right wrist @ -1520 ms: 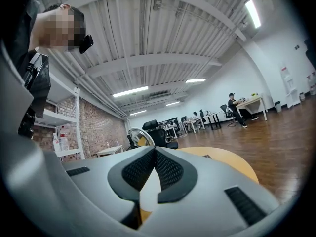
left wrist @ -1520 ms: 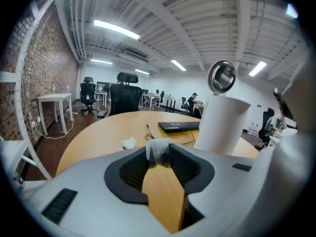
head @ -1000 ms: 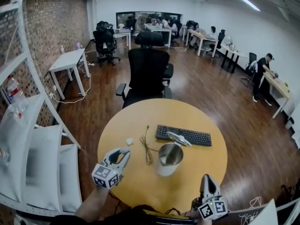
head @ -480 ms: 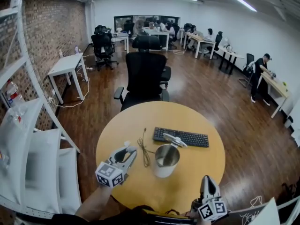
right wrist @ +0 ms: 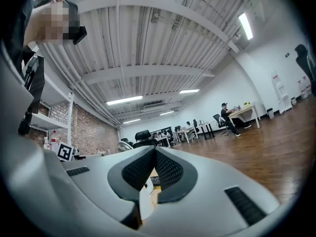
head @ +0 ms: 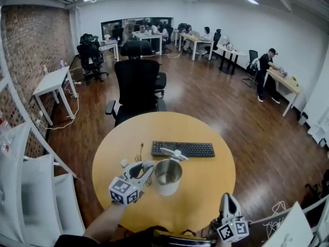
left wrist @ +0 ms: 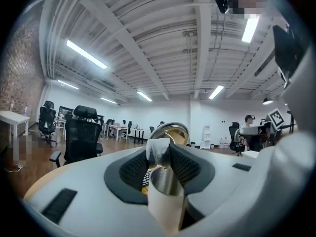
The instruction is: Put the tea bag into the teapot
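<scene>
A steel teapot (head: 168, 177) stands near the middle of the round yellow table (head: 205, 184), its hinged lid (head: 174, 154) tipped open. My left gripper (head: 148, 166) hovers just left of the pot's rim. In the left gripper view its jaws (left wrist: 158, 153) are shut on a white tea bag (left wrist: 156, 147). The teapot (left wrist: 166, 180) and its raised lid (left wrist: 170, 131) sit right behind the bag. My right gripper (head: 227, 198) rests low at the table's near edge. In the right gripper view its jaws (right wrist: 154, 154) are pressed together with nothing in them.
A black keyboard (head: 183, 148) lies behind the teapot. A thin cable (head: 140, 151) and a small white object (head: 124, 163) lie to the pot's left. A black office chair (head: 135, 84) stands at the table's far side, and white shelving (head: 31, 189) is on the left.
My left gripper has moved right and forward with the tea bag, from the table's left part up to the teapot's rim. The right gripper has stayed where it was.
</scene>
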